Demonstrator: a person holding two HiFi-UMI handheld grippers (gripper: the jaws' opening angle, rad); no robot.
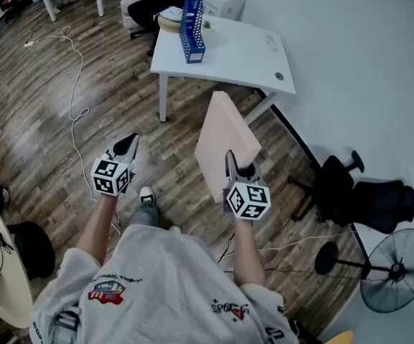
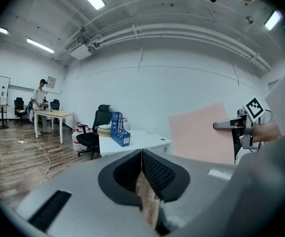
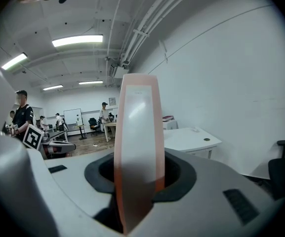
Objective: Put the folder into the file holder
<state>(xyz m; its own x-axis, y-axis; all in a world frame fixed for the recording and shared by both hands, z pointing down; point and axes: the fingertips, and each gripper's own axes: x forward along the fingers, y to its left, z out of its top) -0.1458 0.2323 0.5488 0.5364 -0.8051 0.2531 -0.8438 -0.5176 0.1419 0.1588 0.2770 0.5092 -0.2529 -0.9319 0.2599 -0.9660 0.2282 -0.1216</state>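
Clamping the pink folder (image 1: 224,138), the right gripper (image 1: 231,160) is hovering before the white table (image 1: 246,56) with its file holder (image 1: 191,24); the left gripper (image 1: 130,146) is hanging closed, empty.

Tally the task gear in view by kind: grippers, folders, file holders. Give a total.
Grippers: 2 (left gripper, right gripper)
Pink folder: 1
Blue file holder: 1
Total: 4

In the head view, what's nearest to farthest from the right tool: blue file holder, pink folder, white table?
1. Pink folder, in the right tool.
2. White table, ahead.
3. Blue file holder, on the table's left side.
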